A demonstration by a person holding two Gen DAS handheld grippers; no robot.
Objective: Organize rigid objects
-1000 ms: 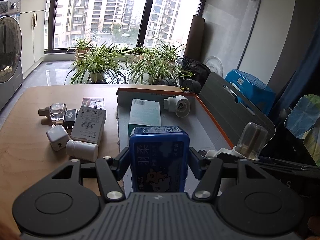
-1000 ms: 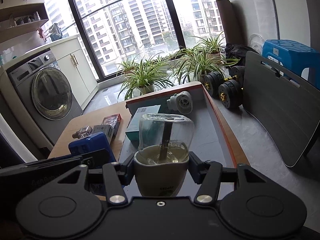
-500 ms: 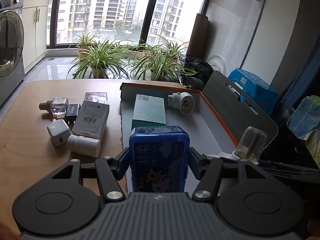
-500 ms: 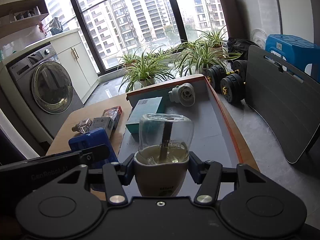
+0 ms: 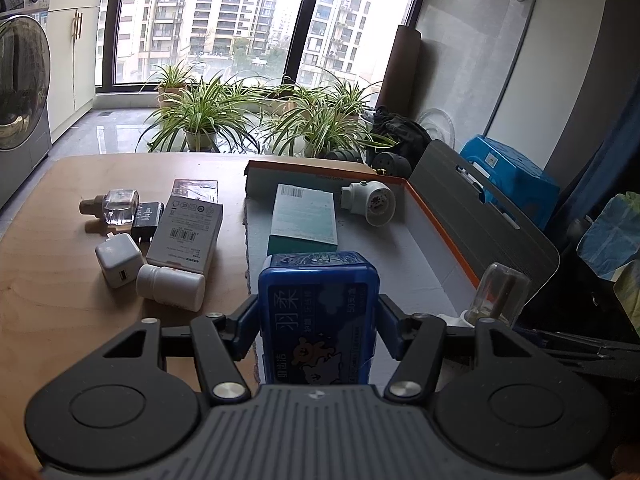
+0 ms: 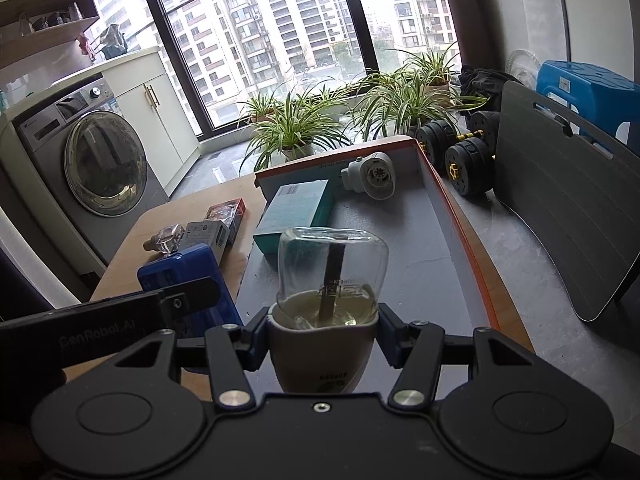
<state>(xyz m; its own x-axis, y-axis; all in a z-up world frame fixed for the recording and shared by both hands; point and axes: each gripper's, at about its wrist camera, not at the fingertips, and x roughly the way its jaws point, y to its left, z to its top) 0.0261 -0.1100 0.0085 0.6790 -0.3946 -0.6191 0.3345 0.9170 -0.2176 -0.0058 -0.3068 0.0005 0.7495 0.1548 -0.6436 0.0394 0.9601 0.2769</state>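
**Both grippers loaded over the tray**

My left gripper (image 5: 318,320) is clamped on the blue box (image 5: 318,312), jaws pressing both its sides, holding it over the near edge of the orange-rimmed tray (image 5: 440,220). My right gripper (image 6: 322,340) is closed tight on the glass bottle (image 6: 332,280), gripping its white base, above the tray's near end. Teal box (image 5: 304,216) and white plug-in device (image 5: 370,202) lie inside the tray. White bottle (image 5: 170,286), charger cube (image 5: 118,260) and grey box (image 5: 186,232) sit on the table (image 5: 48,300), left of the tray.

Overcast daylight floods in through the windows (image 5: 256,20) ahead of both grippers; focus is sharp, edges fisheye-curved and dim.
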